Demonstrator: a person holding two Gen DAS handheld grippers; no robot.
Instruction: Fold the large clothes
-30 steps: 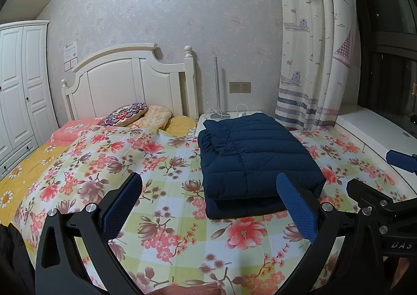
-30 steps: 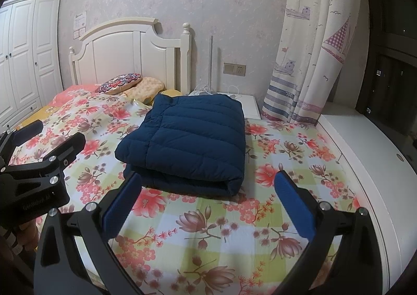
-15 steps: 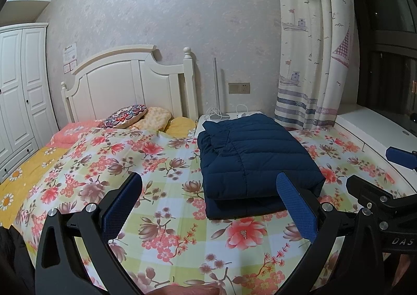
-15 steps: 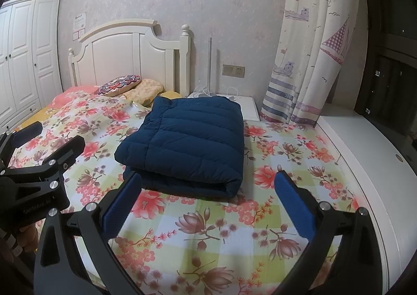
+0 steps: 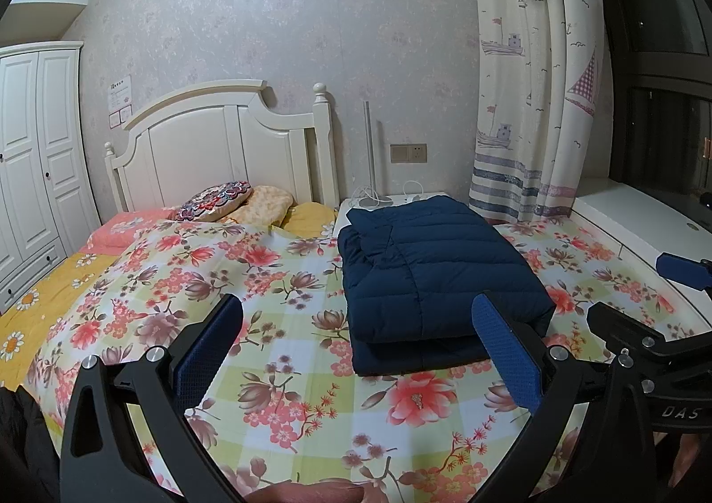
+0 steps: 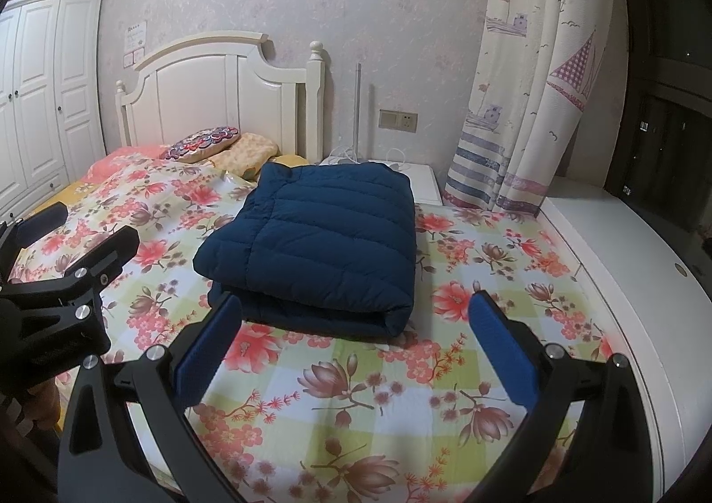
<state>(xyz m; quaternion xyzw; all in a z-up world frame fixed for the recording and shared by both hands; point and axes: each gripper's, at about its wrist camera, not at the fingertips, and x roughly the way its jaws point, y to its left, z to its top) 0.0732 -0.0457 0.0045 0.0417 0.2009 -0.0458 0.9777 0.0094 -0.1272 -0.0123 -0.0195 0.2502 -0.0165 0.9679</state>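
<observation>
A navy quilted down jacket (image 5: 427, 271) lies folded into a thick rectangle on the floral bedspread (image 5: 276, 352); it also shows in the right wrist view (image 6: 320, 245). My left gripper (image 5: 358, 347) is open and empty, held above the bed in front of the jacket's left near corner. My right gripper (image 6: 356, 343) is open and empty, held just short of the jacket's near folded edge. Neither touches the jacket. Each gripper appears at the edge of the other's view.
A white headboard (image 5: 222, 147) and pillows (image 5: 218, 203) are at the far left. A white nightstand (image 6: 418, 183) with a lamp pole stands behind the jacket. A sailboat curtain (image 5: 534, 102) and a white window ledge (image 6: 623, 263) run along the right. A white wardrobe (image 5: 31, 156) is at far left.
Both grippers have drawn back and risen slightly from the jacket, staying open. The jacket has not moved.
</observation>
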